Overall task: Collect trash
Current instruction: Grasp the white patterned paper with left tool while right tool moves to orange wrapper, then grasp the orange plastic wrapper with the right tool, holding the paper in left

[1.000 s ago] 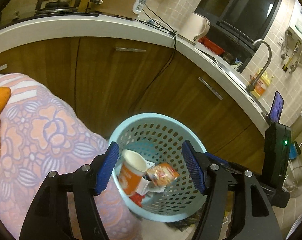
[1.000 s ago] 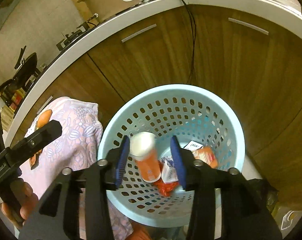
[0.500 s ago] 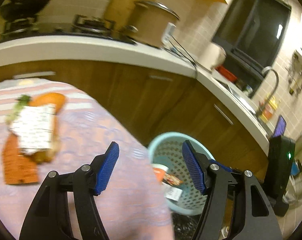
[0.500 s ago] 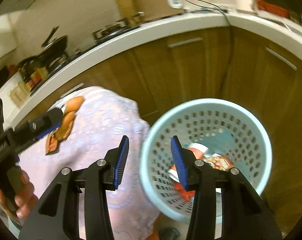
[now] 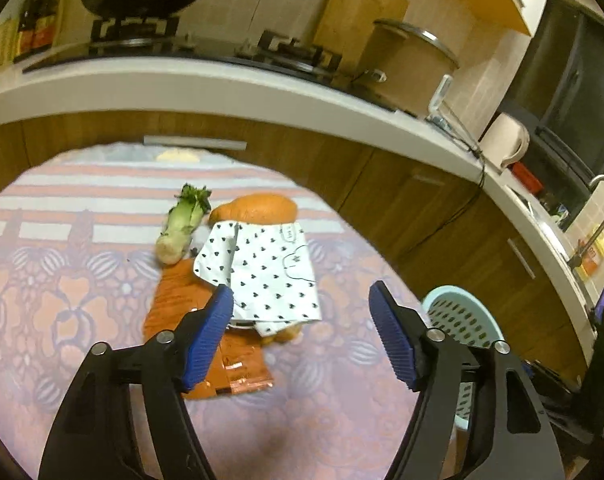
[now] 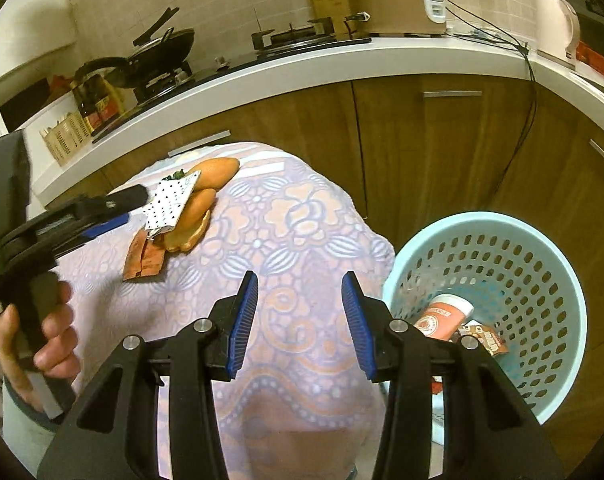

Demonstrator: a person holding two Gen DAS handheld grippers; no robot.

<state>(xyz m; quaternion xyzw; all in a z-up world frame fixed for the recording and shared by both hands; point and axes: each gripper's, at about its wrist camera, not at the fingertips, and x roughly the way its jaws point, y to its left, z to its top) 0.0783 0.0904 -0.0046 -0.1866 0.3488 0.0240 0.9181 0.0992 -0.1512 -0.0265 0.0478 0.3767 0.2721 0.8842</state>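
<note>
Basket (image 6: 550, 240), lower right, holds cup (image 6: 446, 316); wrappers (image 5: 262, 272) remain mid-frame. Left gripper (image 5: 302, 336) just widened, empty; right gripper (image 6: 300, 320) released, empty.

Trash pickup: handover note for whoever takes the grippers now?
Left gripper: open, empty; jaws just opened wider, nothing between them, aimed at the pile.
Right gripper: open, empty, over the tablecloth.
Done: paper cup and snack wrappers lie in the blue basket.
Left: dotted paper and orange packet on the table, lying among sweet potatoes and a green vegetable.
</note>
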